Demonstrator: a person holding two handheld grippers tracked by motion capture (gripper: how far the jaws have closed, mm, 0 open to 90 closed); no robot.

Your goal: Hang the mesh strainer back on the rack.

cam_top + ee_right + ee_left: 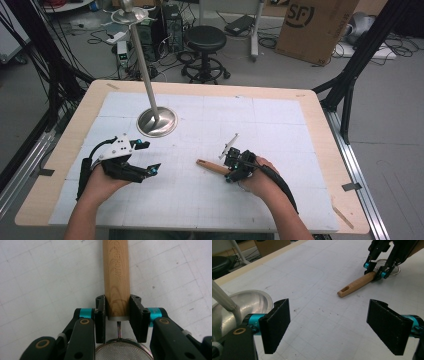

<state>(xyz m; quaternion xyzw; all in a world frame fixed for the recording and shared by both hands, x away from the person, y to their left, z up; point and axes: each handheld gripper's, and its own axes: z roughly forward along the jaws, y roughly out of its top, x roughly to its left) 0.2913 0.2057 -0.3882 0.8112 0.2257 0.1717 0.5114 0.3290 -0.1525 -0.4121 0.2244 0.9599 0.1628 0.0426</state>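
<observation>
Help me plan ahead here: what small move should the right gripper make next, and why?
Probably lift straight up a little. The right gripper is shut on the wooden handle of the strainer, which lies on the table; the left gripper waits open.

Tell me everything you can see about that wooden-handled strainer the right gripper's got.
The strainer has a round, light wooden handle with faint lettering and a slot near its free end. A thin wire leads from the handle to a fine mesh bowl with a metal rim. It lies on the white gridded mat, and the right gripper is clamped on the handle near the mesh.
</observation>
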